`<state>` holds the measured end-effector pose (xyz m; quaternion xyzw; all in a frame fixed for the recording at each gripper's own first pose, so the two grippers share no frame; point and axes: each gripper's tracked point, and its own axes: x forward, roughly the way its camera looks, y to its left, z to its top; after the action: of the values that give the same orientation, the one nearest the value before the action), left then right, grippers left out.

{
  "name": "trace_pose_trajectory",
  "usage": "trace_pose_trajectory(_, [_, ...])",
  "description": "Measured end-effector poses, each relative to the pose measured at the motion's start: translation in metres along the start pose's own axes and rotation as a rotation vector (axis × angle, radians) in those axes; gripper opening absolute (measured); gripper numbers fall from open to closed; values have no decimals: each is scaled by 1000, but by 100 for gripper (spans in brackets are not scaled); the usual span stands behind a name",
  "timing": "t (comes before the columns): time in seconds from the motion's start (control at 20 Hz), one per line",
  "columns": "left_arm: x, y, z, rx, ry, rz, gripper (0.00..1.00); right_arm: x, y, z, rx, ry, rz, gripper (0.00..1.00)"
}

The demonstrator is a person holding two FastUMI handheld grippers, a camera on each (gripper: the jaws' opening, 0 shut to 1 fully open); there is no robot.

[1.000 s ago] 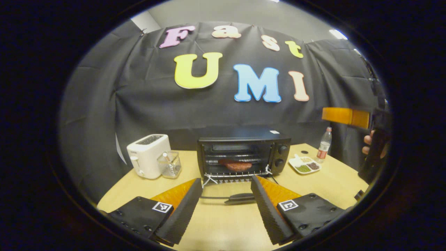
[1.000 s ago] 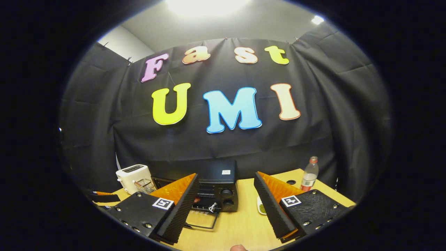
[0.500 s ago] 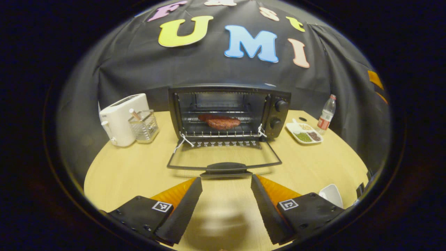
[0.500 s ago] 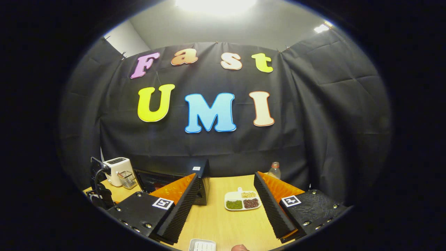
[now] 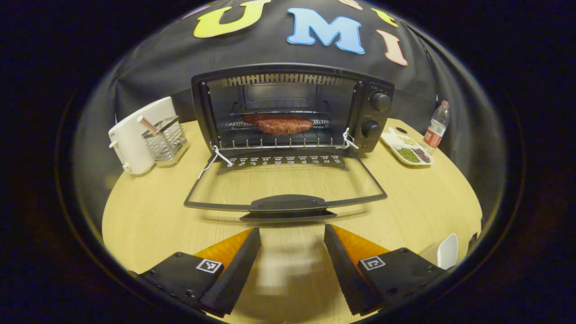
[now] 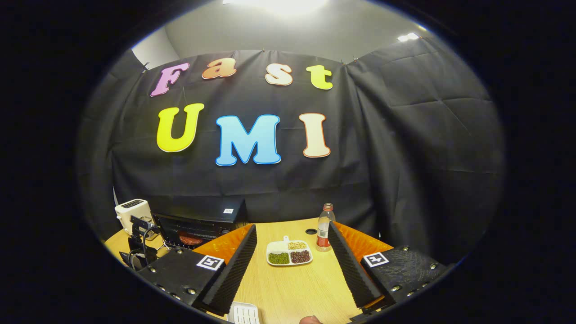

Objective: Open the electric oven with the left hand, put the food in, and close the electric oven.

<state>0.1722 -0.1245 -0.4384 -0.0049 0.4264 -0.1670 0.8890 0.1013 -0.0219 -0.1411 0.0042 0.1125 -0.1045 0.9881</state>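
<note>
From the left gripper view I have my left tool [image 5: 292, 265] hanging over the pale wooden surface [image 5: 148, 216], its two fingers spread wide with nothing between them. Straight ahead stands one black electric oven [image 5: 292, 105] with its glass door [image 5: 285, 184] dropped flat toward me, the dark door handle [image 5: 288, 204] just beyond my fingertips and apart from them. Inside, on the wire rack [image 5: 279, 135], lies one reddish-brown slab of meat [image 5: 279, 123]. I count two round black knobs [image 5: 380, 102] on the oven's panel, one above the other. To one side of the oven are one white toaster [image 5: 135, 135] and, touching it or just beside it, one wire-and-glass holder [image 5: 166, 139] with a stick standing in it. On the other side sit one white divided dish [image 5: 407, 150] of beans and one clear plastic bottle [image 5: 436, 126] with a red cap and label. One white curved object [image 5: 447, 249] pokes in at the rim near my tool; I cannot tell what it is.

In the right gripper view my right tool [image 6: 292, 265] is also spread open and empty, held above the surface. Between its fingers I see the dish's three compartments, green, tan and dark red, with the bottle just behind it. The oven, the meat glowing red inside, sits well off toward one edge.
</note>
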Motion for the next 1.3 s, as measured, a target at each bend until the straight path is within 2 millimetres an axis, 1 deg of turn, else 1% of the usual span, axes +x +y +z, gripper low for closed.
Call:
trace_pose_trajectory(0.05, [3,-1,-1,1,6,-3,96,0,0,0,-6,1,-5,96])
trace_pose_trajectory(0.1, [6,-2,-2,3,9,-6,100,1,-2,-1,-15,8,-9,96])
trace_pose_trajectory(0.15, [9,-2,-1,7,11,-4,100,1,-3,-3,-21,15,-10,96])
trace_pose_trajectory(0.2, [12,-2,-1,12,9,0,95,1,-5,-2,-23,19,-13,96])
trace_pose_trajectory(0.25, [15,-1,-3,6,15,2,100,0,-5,0,-20,15,-15,96])
trace_pose_trajectory(0.3, [15,-2,-5,-2,21,7,95,-1,-5,0,-21,11,-19,96])
trace_pose_trajectory(0.35, [16,-2,-2,2,4,10,95,-1,-7,-1,-26,13,-25,96])
trace_pose_trajectory(0.4, [16,-1,-4,3,11,14,99,-2,-9,-2,-29,16,-29,96])
trace_pose_trajectory(0.45, [16,-2,-2,5,1,17,95,-3,-11,-2,-28,19,-32,96])
trace_pose_trajectory(0.5, [17,-1,-3,7,5,21,95,-3,-12,-2,-22,20,-32,96])
trace_pose_trajectory(0.65, [11,-1,2,13,-5,23,95,-4,-14,2,-13,9,-34,96])
trace_pose_trajectory(0.7, [7,-1,5,11,-14,23,99,-3,-13,2,-13,9,-32,96])
trace_pose_trajectory(0.75, [3,-2,8,11,-26,24,99,-3,-13,3,-11,7,-31,96])
trace_pose_trajectory(0.8, [1,-3,12,13,-36,24,95,-2,-12,3,-7,7,-27,96])
trace_pose_trajectory(0.95, [-6,-3,30,3,-65,20,95,-4,-8,3,-8,4,-14,96])
trace_pose_trajectory(1.0, [-8,-4,35,-5,-78,18,90,-4,-7,3,-13,3,-10,96])
trace_pose_trajectory(1.05, [-13,-3,41,-15,-90,14,100,-4,-5,3,-17,5,-6,96])
trace_pose_trajectory(1.1, [-17,-3,48,-25,-104,11,95,-3,-4,3,-18,6,-1,96])
trace_pose_trajectory(1.15, [-21,-3,57,-33,-124,6,95,-3,-2,4,-17,5,2,96])
trace_pose_trajectory(1.2, [-24,-3,67,-33,-144,4,100,-2,0,5,-17,4,4,97])
trace_pose_trajectory(1.25, [-27,-3,75,-24,-163,3,99,-1,1,6,-17,2,6,97])
trace_pose_trajectory(1.3, [-29,-3,84,-10,-179,3,95,0,2,5,-17,2,5,96])
